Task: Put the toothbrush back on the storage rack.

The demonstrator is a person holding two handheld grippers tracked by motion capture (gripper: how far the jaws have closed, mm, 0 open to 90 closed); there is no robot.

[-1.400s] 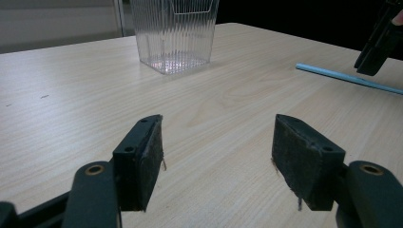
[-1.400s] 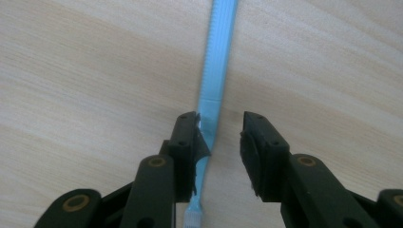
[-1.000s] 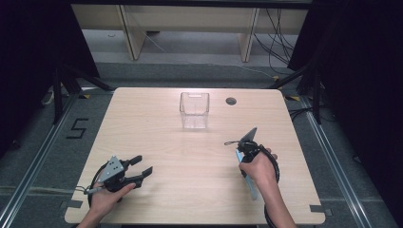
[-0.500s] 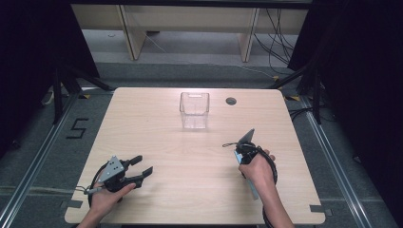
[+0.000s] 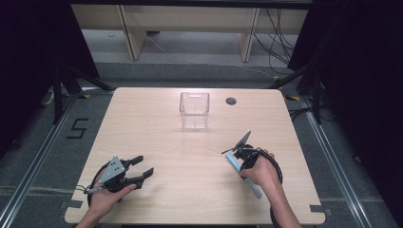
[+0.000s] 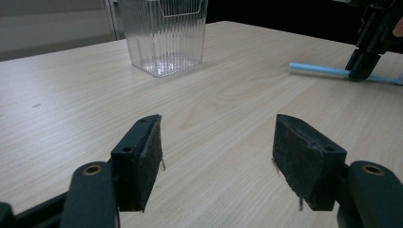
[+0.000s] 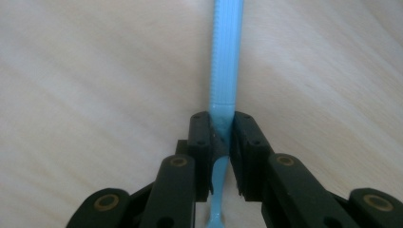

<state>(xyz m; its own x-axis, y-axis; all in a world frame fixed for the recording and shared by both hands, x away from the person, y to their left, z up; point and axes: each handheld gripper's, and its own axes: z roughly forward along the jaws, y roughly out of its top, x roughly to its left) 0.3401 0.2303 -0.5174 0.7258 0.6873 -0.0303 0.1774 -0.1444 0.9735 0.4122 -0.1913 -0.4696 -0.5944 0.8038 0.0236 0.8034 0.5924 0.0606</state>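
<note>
Lying flat on the pale wood-grain table (image 5: 190,156), right of centre and toward the near edge: a slim light-blue plastic stick (image 7: 227,61), toothbrush-like, long and narrow, with a finely ribbed edge along one side in the right gripper view and a thinner waist where pinched. Clamped across that waist by the right tool (image 7: 221,137), its two black jaws drawn together on the blue plastic, flat pads pressed on either side, round brass-coloured rivets at the linkage joints. Seen in the high view as a pale blue strip (image 5: 242,173) running diagonally under the right hand (image 5: 259,171), one end poking out past the tool (image 5: 239,154) toward the table's middle, the other past the wrist toward the near edge. Seen again in the left gripper view as a thin blue line (image 6: 328,71) on the wood at far right, with the other black tool tip set down on it.

Standing well apart from the stick, toward the far side of the table: a clear plastic container (image 5: 194,110), square-sided, upright, open at the top, walls vertically ribbed. Just right of it, a small dark round hole (image 5: 231,100) in the tabletop.

Resting at the near left, well apart from everything else: the left tool (image 5: 142,167), held by the left hand (image 5: 107,194), jaws spread wide with only bare wood between the rough, slightly frayed black pads (image 6: 145,161). Topped by a grey three-cornered plate (image 5: 115,167).
</note>
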